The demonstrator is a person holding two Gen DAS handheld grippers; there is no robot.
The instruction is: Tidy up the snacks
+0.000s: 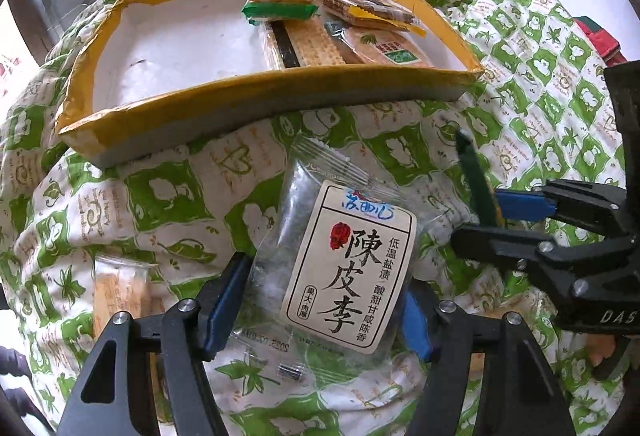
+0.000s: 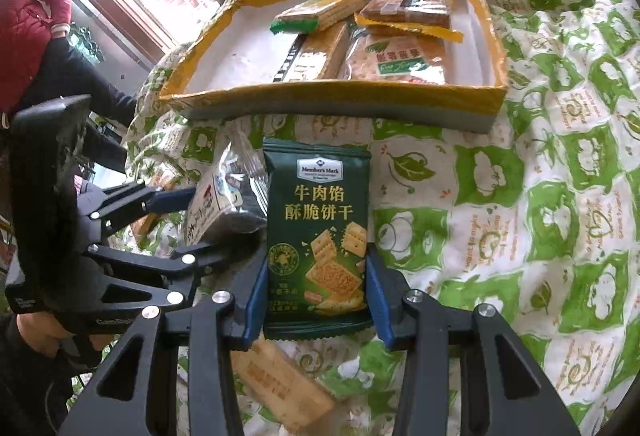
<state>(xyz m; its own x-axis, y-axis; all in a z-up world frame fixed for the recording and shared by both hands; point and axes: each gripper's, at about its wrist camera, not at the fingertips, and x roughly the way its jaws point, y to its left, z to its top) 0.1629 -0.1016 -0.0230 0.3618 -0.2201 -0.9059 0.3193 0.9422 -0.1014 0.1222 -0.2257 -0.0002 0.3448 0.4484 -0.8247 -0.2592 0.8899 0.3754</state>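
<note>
My left gripper (image 1: pixel 320 300) is shut on a clear plum packet with a cream label (image 1: pixel 344 260), held above the quilt. My right gripper (image 2: pixel 316 292) is shut on a dark green cracker packet (image 2: pixel 318 236), also held up; this packet shows edge-on in the left wrist view (image 1: pixel 478 180). The left gripper with its packet (image 2: pixel 216 208) shows at the left of the right wrist view. Ahead lies a shallow yellow-rimmed box (image 1: pixel 260 92) (image 2: pixel 332 96) holding several biscuit packets (image 1: pixel 304 32) (image 2: pixel 360 36) at its right end.
Everything lies on a green and white patterned quilt (image 2: pixel 520 196). A clear biscuit packet (image 1: pixel 116 288) lies on the quilt at the lower left, and one (image 2: pixel 280 380) lies under my right gripper. A person in red (image 2: pixel 36 16) is at the left.
</note>
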